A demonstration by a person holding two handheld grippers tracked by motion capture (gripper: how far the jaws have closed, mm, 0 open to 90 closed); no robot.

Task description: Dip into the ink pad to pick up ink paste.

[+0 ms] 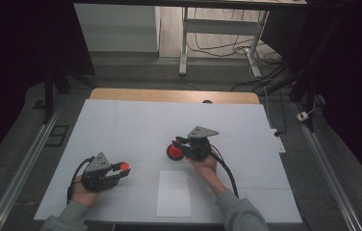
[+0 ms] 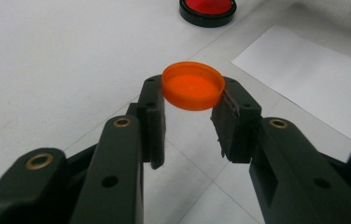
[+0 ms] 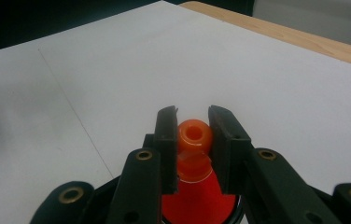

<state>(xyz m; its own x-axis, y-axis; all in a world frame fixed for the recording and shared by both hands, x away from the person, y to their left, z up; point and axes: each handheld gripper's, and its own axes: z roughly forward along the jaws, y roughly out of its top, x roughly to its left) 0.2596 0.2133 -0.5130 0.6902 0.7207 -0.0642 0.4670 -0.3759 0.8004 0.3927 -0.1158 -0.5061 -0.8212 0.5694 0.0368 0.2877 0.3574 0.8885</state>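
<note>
Left tool (image 2: 188, 119): I clamp the orange cap (image 2: 193, 86) by its rim, clear of the desk (image 1: 135, 125), for fitting | Right tool (image 3: 191, 144): I pinch the red bottle (image 3: 194, 177) at its neck, steadying it upright mid-desk.

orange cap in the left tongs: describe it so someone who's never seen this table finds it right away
Start at the white table and go to its near left part, where a hand holds the left tongs. Pinched between their tips, lifted off the surface, is the orange cap: a small, shallow, translucent orange disc with a raised rim. The red cone in the right tongs is taller, tapered and sits on a black base.
</note>
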